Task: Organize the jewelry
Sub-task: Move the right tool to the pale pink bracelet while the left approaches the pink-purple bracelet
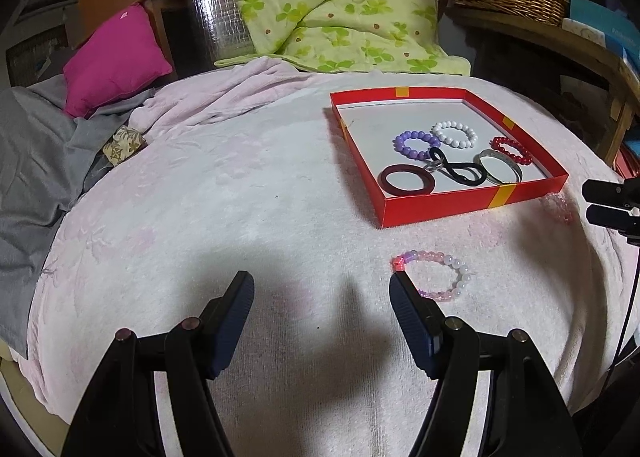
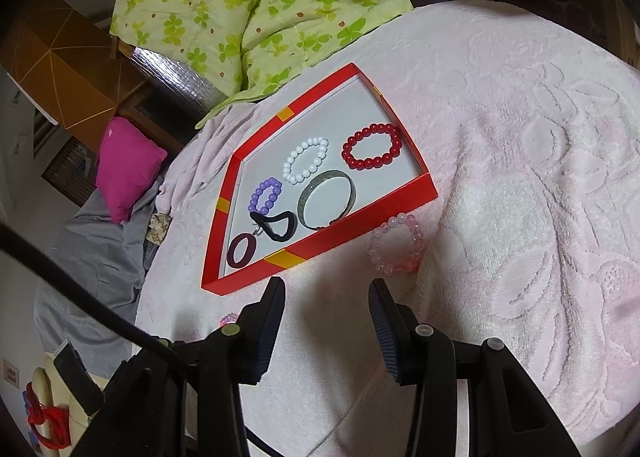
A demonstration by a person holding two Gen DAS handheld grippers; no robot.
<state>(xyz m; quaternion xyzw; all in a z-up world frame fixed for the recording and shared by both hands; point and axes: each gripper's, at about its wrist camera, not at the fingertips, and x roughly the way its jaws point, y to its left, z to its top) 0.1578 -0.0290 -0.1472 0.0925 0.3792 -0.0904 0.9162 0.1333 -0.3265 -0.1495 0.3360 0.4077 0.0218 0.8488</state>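
We log, L to R: left gripper (image 1: pixel 322 289) open, nothing between fingers, bare towel (image 1: pixel 248 209) ahead; pink-white bracelet (image 1: pixel 436 275) just beside its right finger; red tray (image 1: pixel 472 203) w/ six pieces; pink bracelet (image 2: pixel 396 243) against tray's near edge; right gripper (image 2: pixel 327 297) open, empty.

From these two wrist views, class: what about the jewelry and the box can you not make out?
- Pink-and-white bracelet: left view, part of its near loop is behind the left claw's finger.
- Pale pink bracelet: left view, faint against the towel; clear in the right view.
- Dark ring: right view, the red box wall hides its near edge.
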